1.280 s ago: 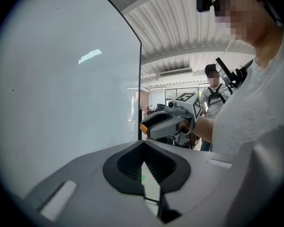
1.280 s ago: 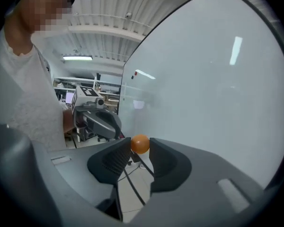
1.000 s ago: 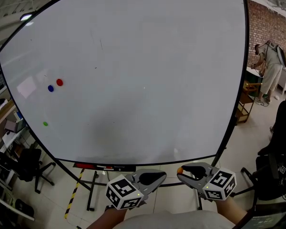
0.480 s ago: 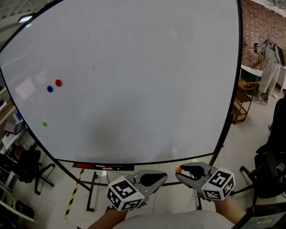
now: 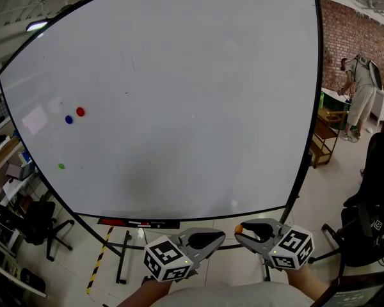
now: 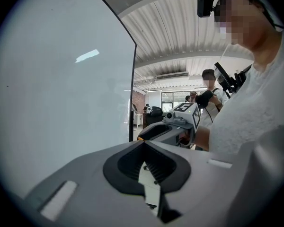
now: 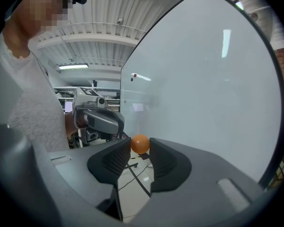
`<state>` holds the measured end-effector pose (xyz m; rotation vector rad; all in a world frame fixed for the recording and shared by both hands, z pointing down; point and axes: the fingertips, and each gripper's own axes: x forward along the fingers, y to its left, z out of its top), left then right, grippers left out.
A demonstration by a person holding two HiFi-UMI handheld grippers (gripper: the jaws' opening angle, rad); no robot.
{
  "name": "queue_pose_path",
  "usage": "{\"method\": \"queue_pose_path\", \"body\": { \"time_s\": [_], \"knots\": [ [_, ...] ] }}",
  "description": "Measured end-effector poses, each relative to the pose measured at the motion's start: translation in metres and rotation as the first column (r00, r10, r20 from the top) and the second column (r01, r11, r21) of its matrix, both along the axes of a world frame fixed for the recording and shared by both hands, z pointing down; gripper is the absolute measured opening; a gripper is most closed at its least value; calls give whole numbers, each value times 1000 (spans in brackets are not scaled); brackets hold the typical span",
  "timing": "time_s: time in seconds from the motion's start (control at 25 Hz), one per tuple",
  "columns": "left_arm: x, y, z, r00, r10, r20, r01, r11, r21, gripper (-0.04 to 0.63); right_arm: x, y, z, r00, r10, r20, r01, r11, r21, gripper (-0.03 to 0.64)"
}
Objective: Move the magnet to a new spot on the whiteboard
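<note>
Pinching the orange magnet between its jaw tips, my right gripper sits at 6 o'clock, below the whiteboard and clear of its face. My left gripper, beside it, is pressed together on nothing. I judge the pickup done and the placing still to do. Red, blue and green magnets sit near 9 o'clock.

Right gripper slightly farther left
</note>
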<state>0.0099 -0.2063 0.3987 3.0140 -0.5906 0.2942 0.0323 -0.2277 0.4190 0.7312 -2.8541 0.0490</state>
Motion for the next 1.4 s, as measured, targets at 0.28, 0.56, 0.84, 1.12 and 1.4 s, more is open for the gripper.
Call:
{"method": "queue_pose_path", "body": {
  "time_s": [0.28, 0.56, 0.84, 1.12, 1.4],
  "knots": [
    [0, 2, 1, 1000, 1, 0, -1, 1000, -6, -20, -1, 3, 3, 1000, -1, -8, 1, 1000, 1, 127],
    [-1, 2, 2, 1000, -1, 0, 1, 1000, -10, -20, -4, 1, 5, 1000, 1, -27, 0, 1000, 18, 127],
    [-4, 6, 4, 1000, -2, 7, 2, 1000, -11, -20, 1, -18, -21, 992, 55, -116, -34, 984, 174, 127],
    [-7, 5, 6, 1000, -10, 20, 10, 1000, -18, -20, 12, -67, -80, 965, 171, -201, -83, 919, 385, 127],
    [-6, 2, 2, 999, -19, 35, 20, 1000, -17, -20, 10, -103, -134, 925, 285, -250, -98, 817, 568, 127]
  ]
}}
